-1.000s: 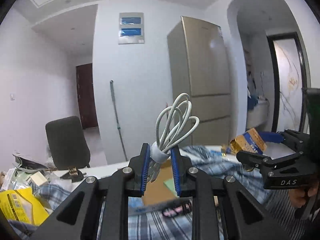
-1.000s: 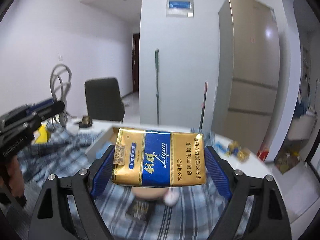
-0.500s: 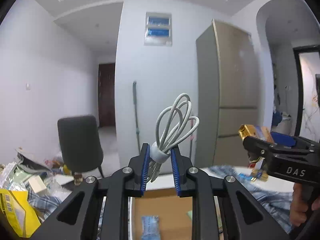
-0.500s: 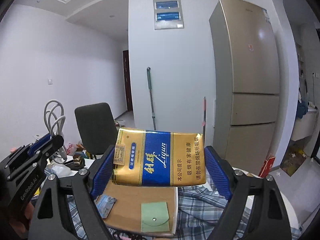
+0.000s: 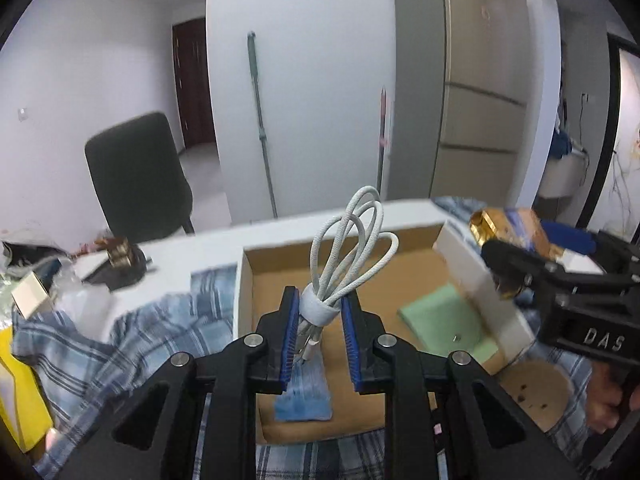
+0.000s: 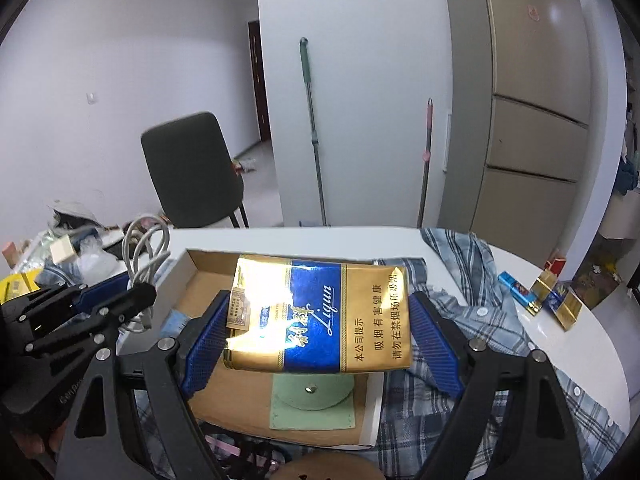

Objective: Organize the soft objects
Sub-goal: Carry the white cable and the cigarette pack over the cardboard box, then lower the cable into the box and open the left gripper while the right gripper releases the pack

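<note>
Both your grippers have dropped toward the box (image 5: 460, 256). Left gripper (image 5: 319, 336): fingers clamp the cable (image 5: 352, 256). Right gripper (image 6: 320, 340): fingers pinch the pack (image 6: 320, 316).

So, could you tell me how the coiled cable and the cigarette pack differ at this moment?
The coiled cable is pale grey, looped and thin; the cigarette pack is a flat, gold and blue block. The left tongs pinch the cable closed narrowly; the right tongs spread wide across the pack. Both hang above the cardboard box.
</note>
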Motion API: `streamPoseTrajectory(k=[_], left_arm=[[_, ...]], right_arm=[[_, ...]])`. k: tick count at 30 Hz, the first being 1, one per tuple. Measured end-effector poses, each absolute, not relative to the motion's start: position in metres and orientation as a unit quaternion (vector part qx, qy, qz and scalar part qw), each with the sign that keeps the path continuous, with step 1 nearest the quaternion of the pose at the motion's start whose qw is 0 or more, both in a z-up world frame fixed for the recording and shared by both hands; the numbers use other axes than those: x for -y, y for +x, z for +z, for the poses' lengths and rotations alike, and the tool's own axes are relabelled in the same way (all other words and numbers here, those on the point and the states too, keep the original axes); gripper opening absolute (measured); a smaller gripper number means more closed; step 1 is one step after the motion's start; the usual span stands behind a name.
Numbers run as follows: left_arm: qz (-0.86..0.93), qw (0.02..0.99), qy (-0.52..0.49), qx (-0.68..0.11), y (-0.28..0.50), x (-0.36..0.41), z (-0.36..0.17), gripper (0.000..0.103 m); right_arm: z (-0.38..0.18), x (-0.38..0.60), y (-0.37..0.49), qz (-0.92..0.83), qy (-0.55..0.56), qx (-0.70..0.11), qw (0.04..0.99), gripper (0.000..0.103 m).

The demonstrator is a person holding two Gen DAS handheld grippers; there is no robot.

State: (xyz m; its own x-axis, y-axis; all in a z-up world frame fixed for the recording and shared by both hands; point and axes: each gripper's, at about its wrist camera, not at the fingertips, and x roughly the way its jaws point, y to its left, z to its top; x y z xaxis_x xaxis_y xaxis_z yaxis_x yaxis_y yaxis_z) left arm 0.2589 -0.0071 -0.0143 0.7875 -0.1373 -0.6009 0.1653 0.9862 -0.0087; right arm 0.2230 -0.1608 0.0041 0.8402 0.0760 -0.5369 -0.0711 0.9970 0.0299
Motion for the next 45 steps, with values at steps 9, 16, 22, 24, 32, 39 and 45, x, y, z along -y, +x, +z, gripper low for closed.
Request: streamPoseTrajectory(k=[9,16,22,24,32,39,45], left_arm=[[-0.078,0.932,0.002,-0.354,0.264,0.001,-0.046,0.022],[-0.079,0.933,0.0,-0.352,0.261,0.001,-0.045,0.022],[-0.069,0.931,-0.031,-0.357,0.261,-0.009,-0.043,0.055],[-0.064,0.938,-0.041,-0.337,0.258,-0.013,-0.039,0.084],[-0.058,0.958,-0.048,-0.276,0.243,-0.02,-0.023,0.088],[-0.057,0.97,-0.039,-0.235,0.229,-0.015,-0.011,0.096],[-0.055,0.976,-0.028,-0.208,0.219,-0.011,-0.001,0.103]], right_arm=[[-0.034,0.156,0.239,0.062,0.002,-0.357,0.932,0.085],[-0.045,0.151,0.242,0.075,-0.006,-0.375,0.924,0.085],[-0.044,0.153,0.243,0.076,0.002,-0.379,0.922,0.085],[-0.044,0.153,0.243,0.078,0.001,-0.38,0.922,0.086],[-0.038,0.154,0.238,0.078,0.004,-0.362,0.929,0.102],[-0.031,0.158,0.235,0.078,0.016,-0.352,0.933,0.102],[-0.028,0.163,0.233,0.073,0.017,-0.347,0.935,0.102]])
